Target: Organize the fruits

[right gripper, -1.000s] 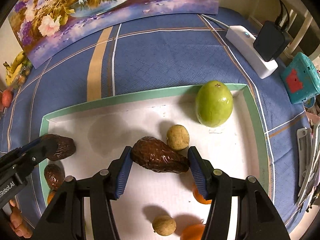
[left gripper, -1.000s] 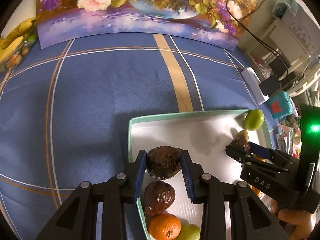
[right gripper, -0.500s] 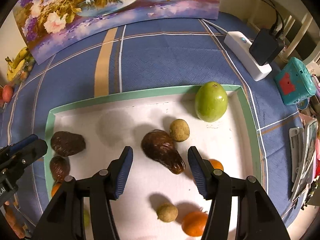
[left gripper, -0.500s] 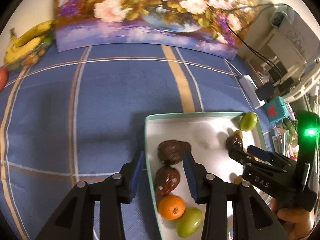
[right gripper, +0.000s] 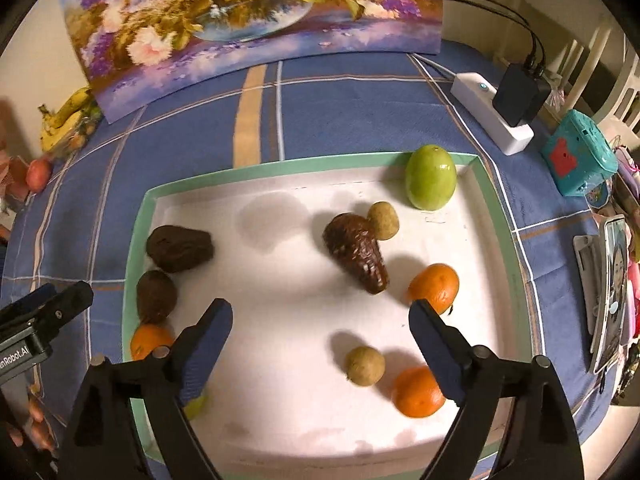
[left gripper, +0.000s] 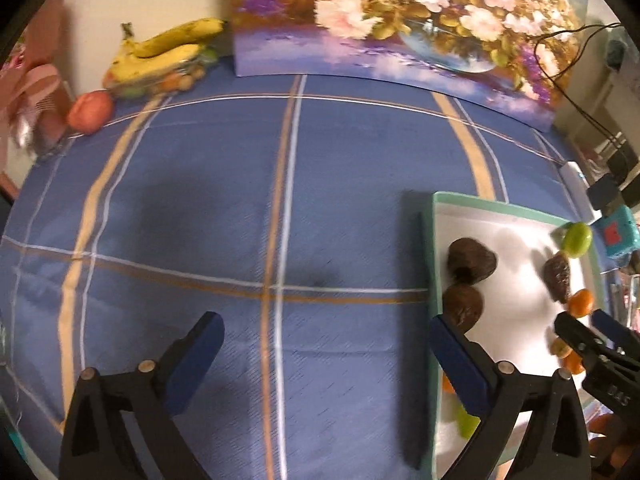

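A white tray with a green rim [right gripper: 280, 168] lies on the blue cloth. In it lie three dark brown avocados [right gripper: 356, 252] [right gripper: 178, 248] [right gripper: 156, 296], a green fruit [right gripper: 430, 178], oranges [right gripper: 434, 286] [right gripper: 416, 392] and small tan fruits [right gripper: 383, 220] [right gripper: 364, 365]. My right gripper [right gripper: 320, 348] is open and empty above the tray's near part. My left gripper [left gripper: 324, 364] is open and empty over the cloth, left of the tray [left gripper: 436, 264]. The left gripper also shows at the left edge of the right wrist view [right gripper: 44, 312].
A flower painting [left gripper: 400, 20] leans at the back. Bananas [left gripper: 168, 48] and a red fruit [left gripper: 90, 112] sit at the far left. A white power strip [right gripper: 492, 116], a teal box [right gripper: 578, 152] and flat cards [right gripper: 608, 288] lie right of the tray.
Both grippers let go of their avocados and pulled back. The left gripper opened wide and swung left off the tray. The right gripper rose; its avocado now lies mid-tray.
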`<act>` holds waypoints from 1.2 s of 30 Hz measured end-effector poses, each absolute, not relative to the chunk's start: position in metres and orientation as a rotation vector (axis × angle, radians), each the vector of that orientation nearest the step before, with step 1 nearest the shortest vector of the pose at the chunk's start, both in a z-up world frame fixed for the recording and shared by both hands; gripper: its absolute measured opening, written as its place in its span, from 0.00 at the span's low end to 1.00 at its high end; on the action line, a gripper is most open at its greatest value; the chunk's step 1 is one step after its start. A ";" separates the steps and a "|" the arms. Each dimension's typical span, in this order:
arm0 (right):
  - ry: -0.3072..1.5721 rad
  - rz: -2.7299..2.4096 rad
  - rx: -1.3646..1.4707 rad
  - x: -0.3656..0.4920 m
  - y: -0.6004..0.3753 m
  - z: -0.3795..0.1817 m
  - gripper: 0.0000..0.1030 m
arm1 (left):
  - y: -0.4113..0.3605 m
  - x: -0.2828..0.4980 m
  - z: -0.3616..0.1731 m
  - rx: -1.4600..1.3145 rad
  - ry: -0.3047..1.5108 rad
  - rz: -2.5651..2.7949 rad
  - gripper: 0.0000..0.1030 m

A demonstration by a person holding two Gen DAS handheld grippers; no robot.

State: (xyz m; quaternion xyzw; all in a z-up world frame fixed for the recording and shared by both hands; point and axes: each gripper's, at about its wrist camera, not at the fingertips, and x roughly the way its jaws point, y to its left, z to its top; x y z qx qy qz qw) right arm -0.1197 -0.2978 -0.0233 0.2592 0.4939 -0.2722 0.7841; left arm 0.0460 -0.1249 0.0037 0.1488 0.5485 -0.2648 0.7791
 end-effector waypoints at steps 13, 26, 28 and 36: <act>0.952 -0.608 0.568 -0.154 -0.255 -0.027 0.92 | -0.105 0.007 0.016 0.445 1.096 -0.541 1.00; 0.887 -0.581 0.490 -0.168 -0.212 -0.010 0.92 | -0.078 -0.018 0.019 0.492 1.056 -0.448 1.00; 0.884 -0.571 0.483 -0.168 -0.205 -0.009 0.92 | -0.070 -0.020 0.020 0.477 1.058 -0.429 1.00; 0.877 -0.563 0.446 -0.175 -0.185 -0.006 0.92 | -0.049 -0.028 0.027 0.506 1.009 -0.341 1.00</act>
